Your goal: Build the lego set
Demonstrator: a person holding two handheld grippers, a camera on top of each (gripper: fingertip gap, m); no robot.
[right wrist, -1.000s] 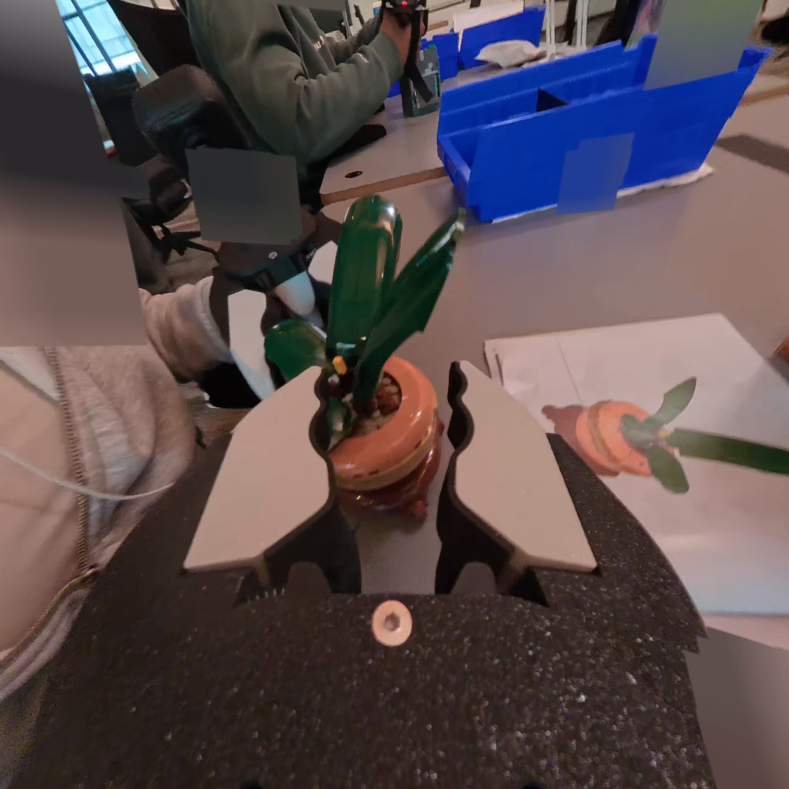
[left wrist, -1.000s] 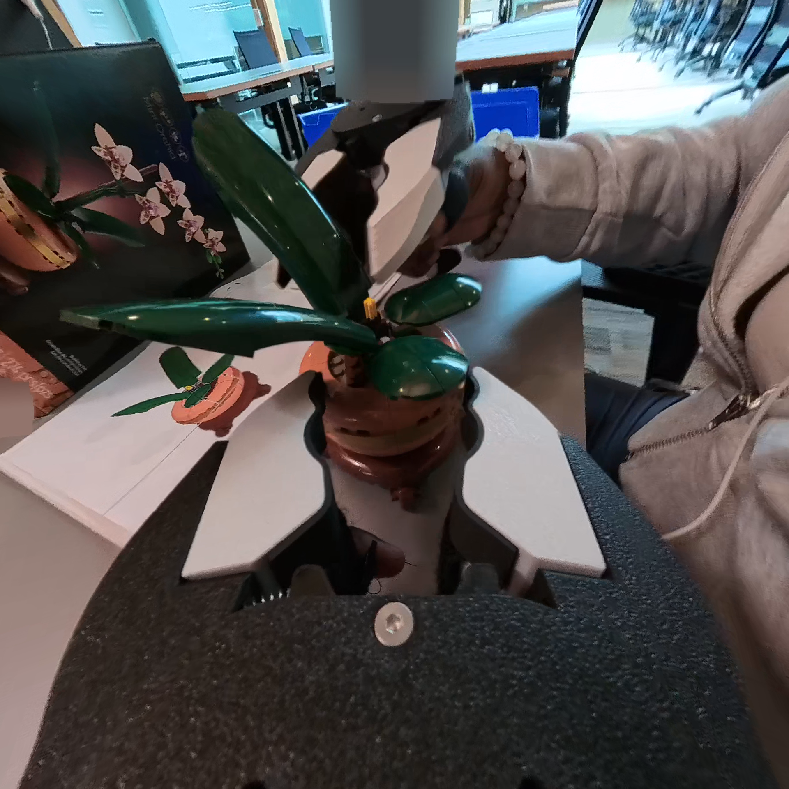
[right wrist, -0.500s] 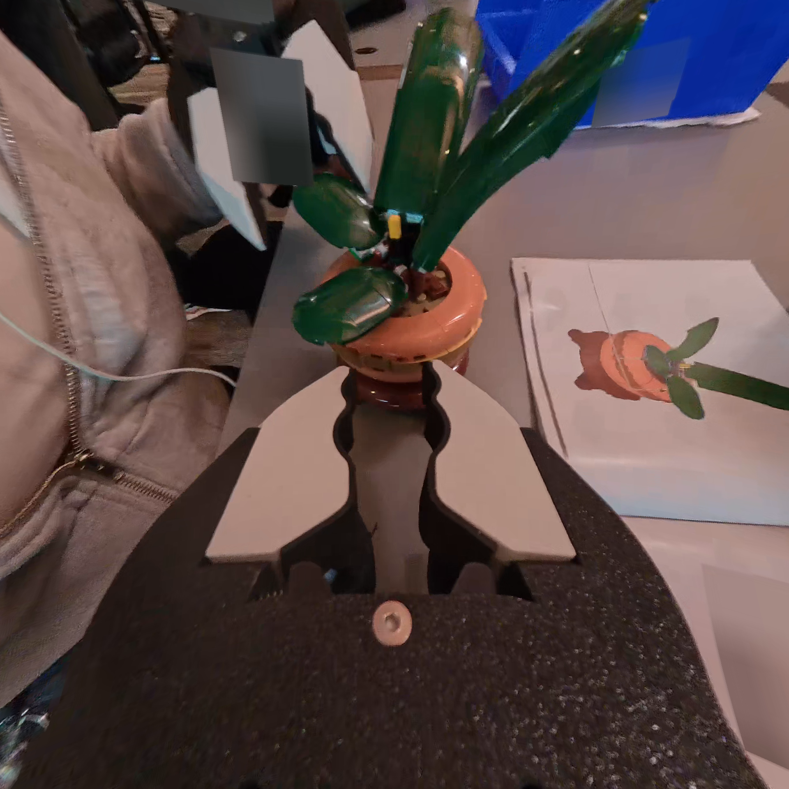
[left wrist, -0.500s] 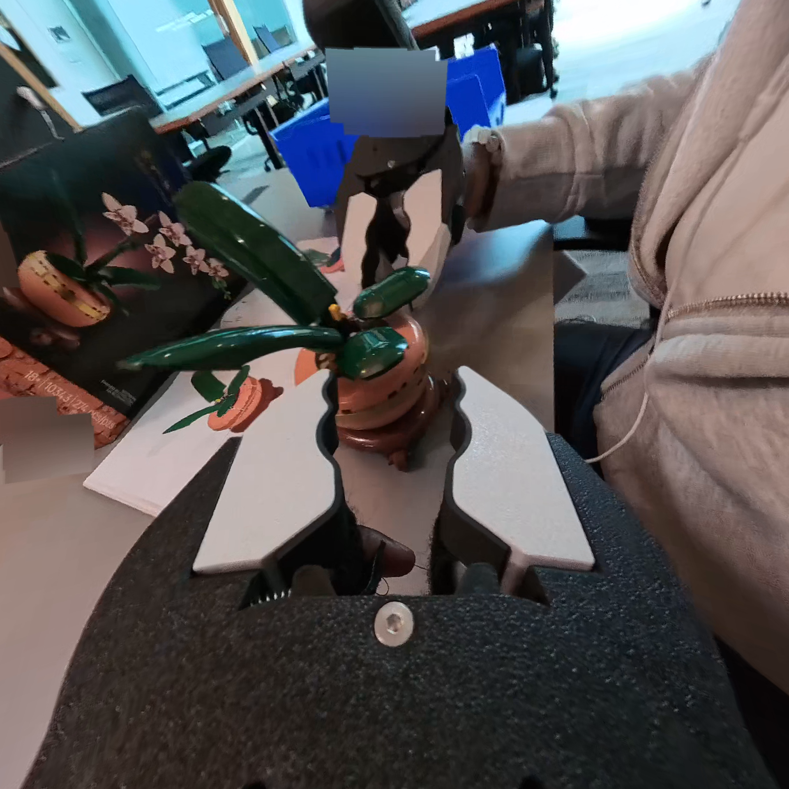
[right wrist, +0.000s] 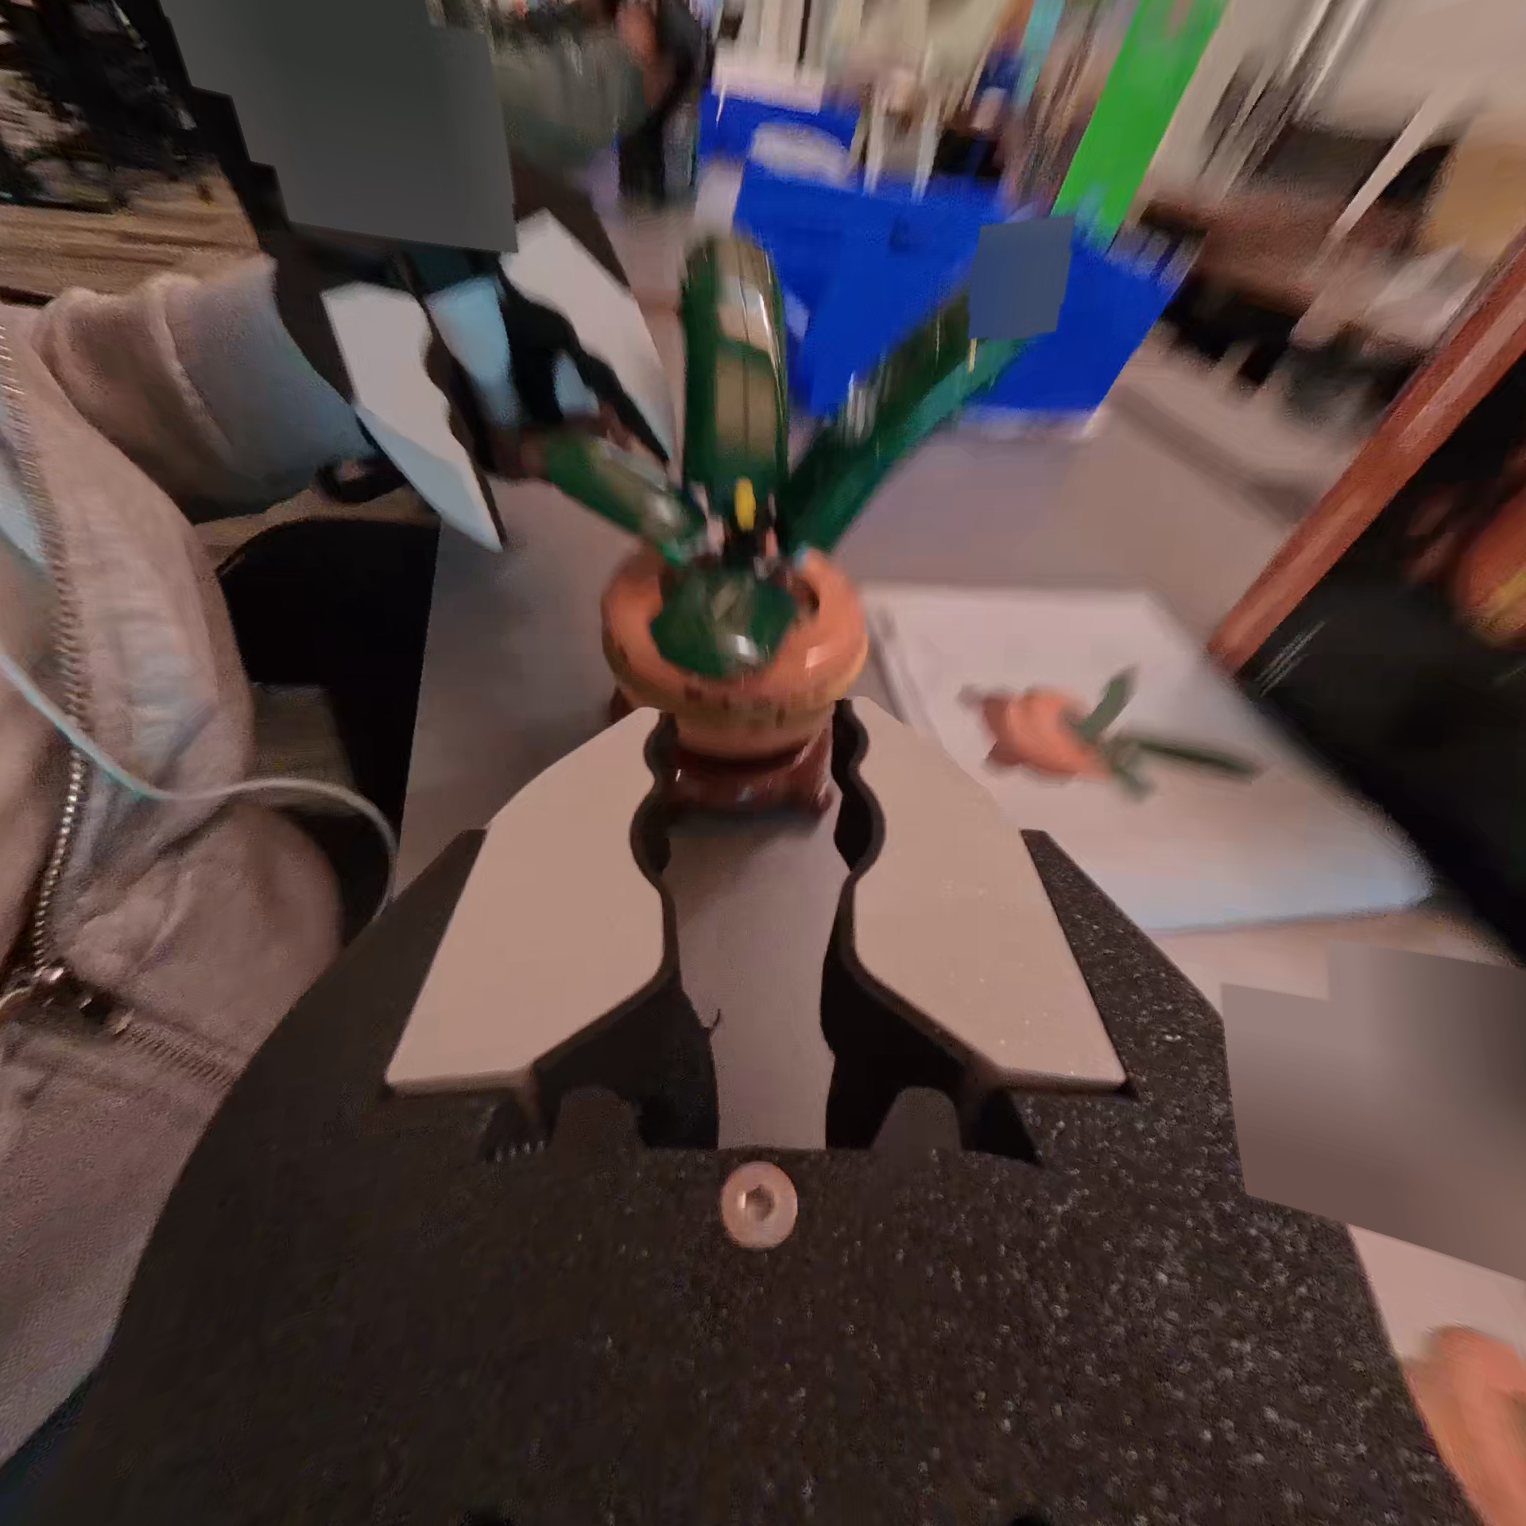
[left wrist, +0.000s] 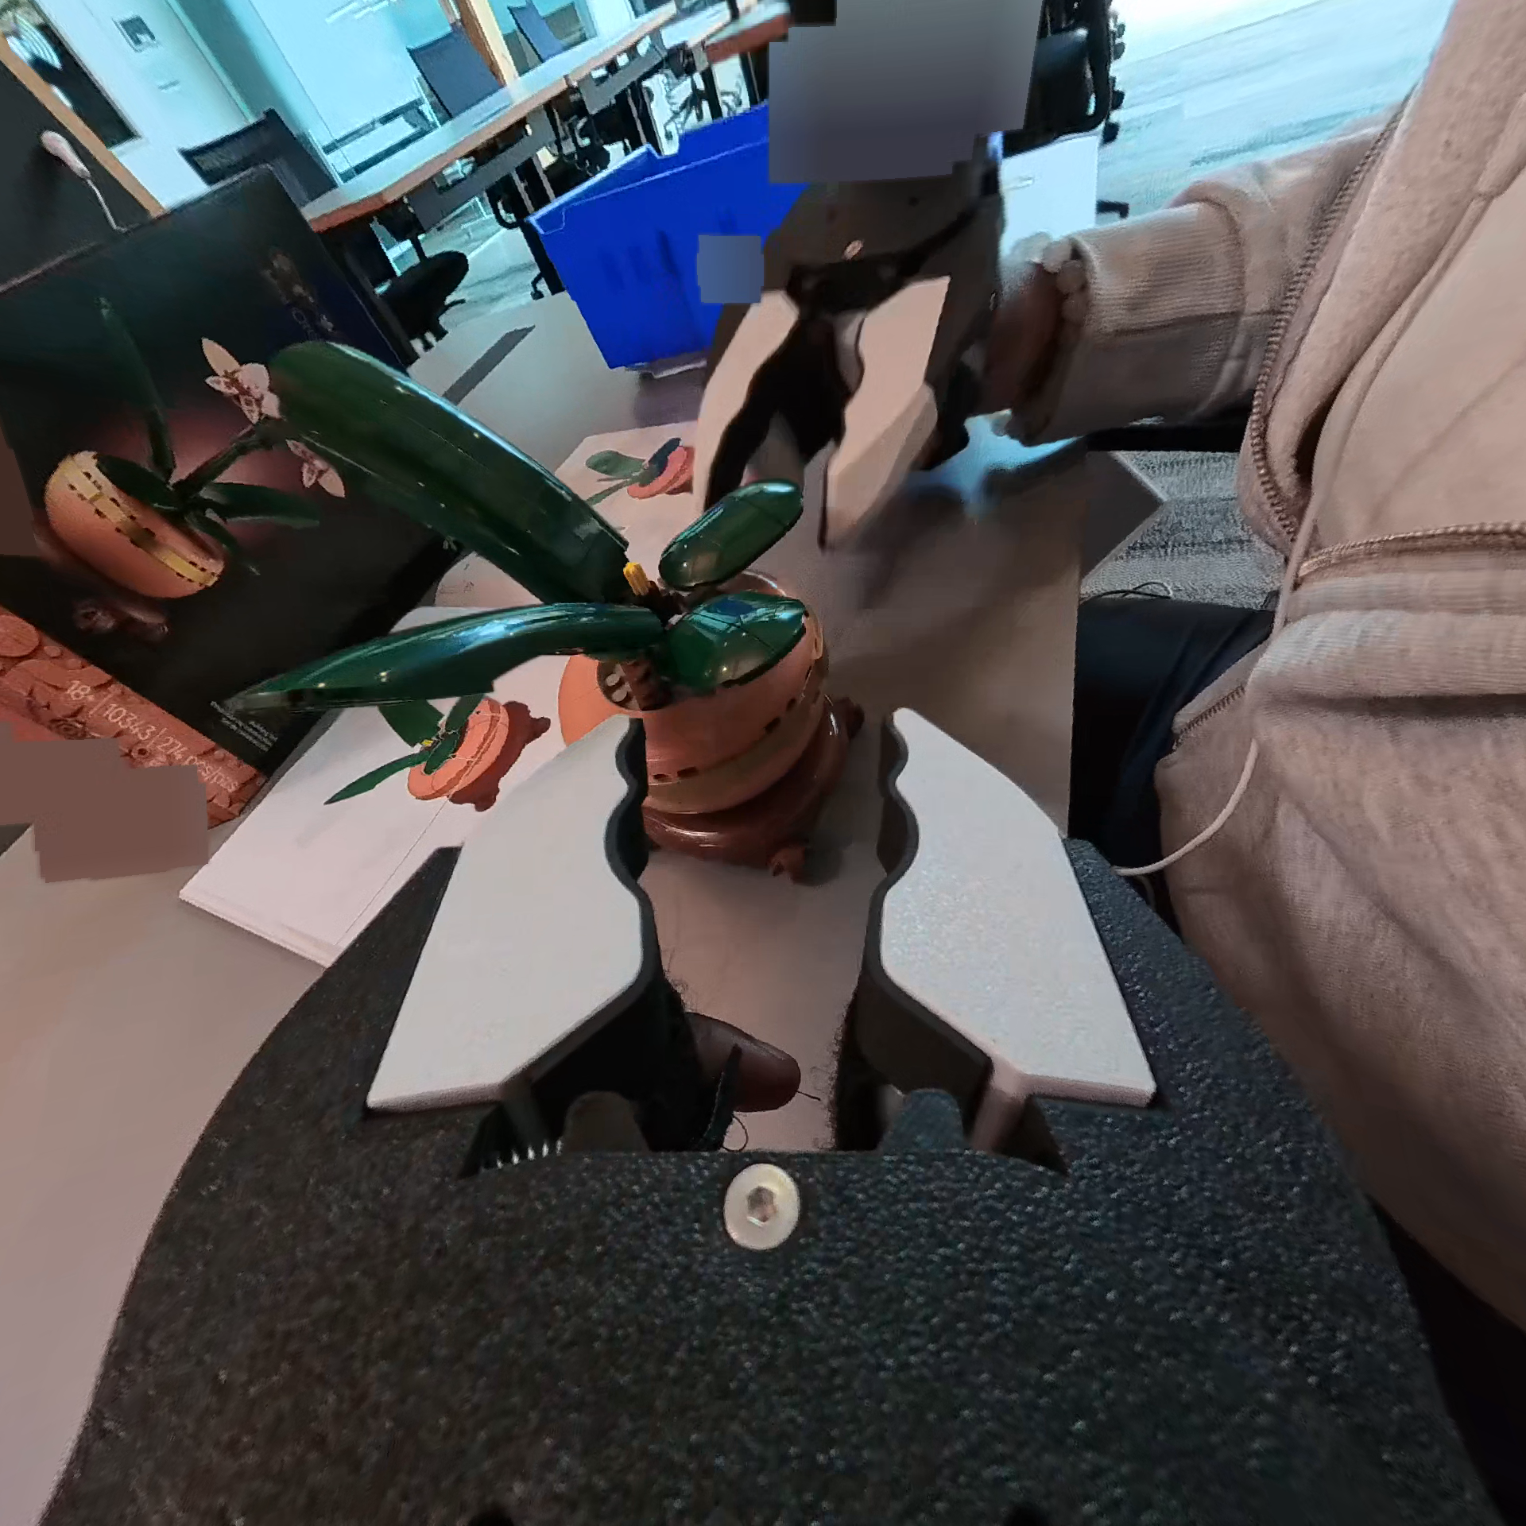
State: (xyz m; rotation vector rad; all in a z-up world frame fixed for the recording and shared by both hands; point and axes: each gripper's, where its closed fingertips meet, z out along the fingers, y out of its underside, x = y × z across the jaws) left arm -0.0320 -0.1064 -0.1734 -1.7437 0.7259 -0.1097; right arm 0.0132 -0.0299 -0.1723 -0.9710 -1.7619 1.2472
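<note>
The lego plant model (left wrist: 727,718), a terracotta-coloured pot on a dark brown base with dark green leaves, is seen standing upright on the grey tabletop (left wrist: 950,627). In the left wrist view it is placed at 12 o'clock, just ahead of the left gripper (left wrist: 760,776), whose fingers (left wrist: 537,908) are spread wide to either side of the brown base; no contact between them and the model can be made out. Two long leaves (left wrist: 446,462) are directed toward 10 o'clock, and two short rounded leaves (left wrist: 731,524) toward 1 o'clock. A small yellow peg (left wrist: 634,574) is seen at the centre of the leaves.

In the right wrist view, which is smeared by motion, the model (right wrist: 735,652) is again found at 12 o'clock. The right gripper (right wrist: 747,743) is held with its fingers (right wrist: 950,908) parted at a moderate width, their tips flanking the base of the model; whether the base is touched cannot be told. Nothing is gripped by either pair of fingers.

Each gripper is also caught in the other's view: the right one at 1 o'clock beyond the model in the left wrist view, the left one at 11 o'clock in the right wrist view.

An open instruction booklet (left wrist: 330,850) is laid flat on the tabletop at 9 o'clock of the model in the left wrist view, and the dark set box (left wrist: 206,396) is stood behind it at 10 o'clock. A blue bin (left wrist: 661,248) is seen farther back at 12 o'clock. A person's beige sleeve (left wrist: 1197,272) is seen at 2 o'clock.
</note>
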